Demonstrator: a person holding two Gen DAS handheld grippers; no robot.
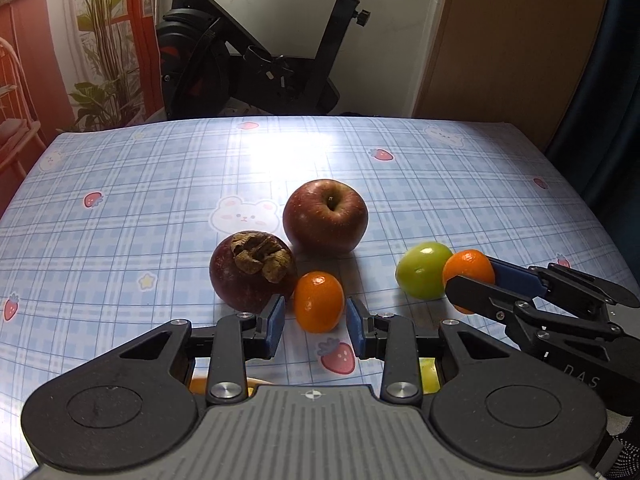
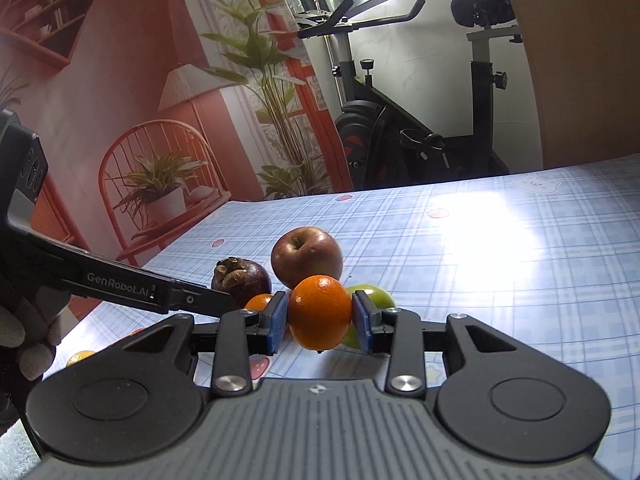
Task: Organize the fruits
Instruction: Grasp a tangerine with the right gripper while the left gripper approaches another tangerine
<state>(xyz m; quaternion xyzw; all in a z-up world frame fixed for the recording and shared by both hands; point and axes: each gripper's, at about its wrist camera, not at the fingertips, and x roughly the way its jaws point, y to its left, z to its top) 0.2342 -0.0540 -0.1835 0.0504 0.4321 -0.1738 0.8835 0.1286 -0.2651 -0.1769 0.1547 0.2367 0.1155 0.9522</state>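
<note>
So here's where we're at with the fruit sorting. Our right gripper (image 2: 320,318) has its blue pads pressed on either side of a small orange (image 2: 320,312), jaws only narrowly apart because the fruit is small. It's a firm side-to-side pinch across the middle, which makes sense for something round that would squirt out otherwise. Just past the right fingertips sits the green fruit (image 2: 374,300), practically touching the orange we're holding, so it could get nudged when we lift.

Our left gripper (image 1: 316,318) is a different story. Its jaws sit at a similar narrow width with a second orange (image 1: 319,302) just ahead of the fingertips, lined up with the gap, but the pads don't look like they're pressing on it. We'd call that one not yet held. The mangosteen (image 1: 252,270) is right against the outside of the left finger (image 1: 274,324), and the apple (image 1: 325,216) sits just beyond both, so it's a tight little cluster on the checked tablecloth (image 1: 140,184).

Our guess is the fruits are being gathered by kind, oranges together. No bowl or tray shows up in either view, so we can't tell where they're headed. Another bit of orange and yellow-green peeks out under the left gripper body, too hidden to identify.
</note>
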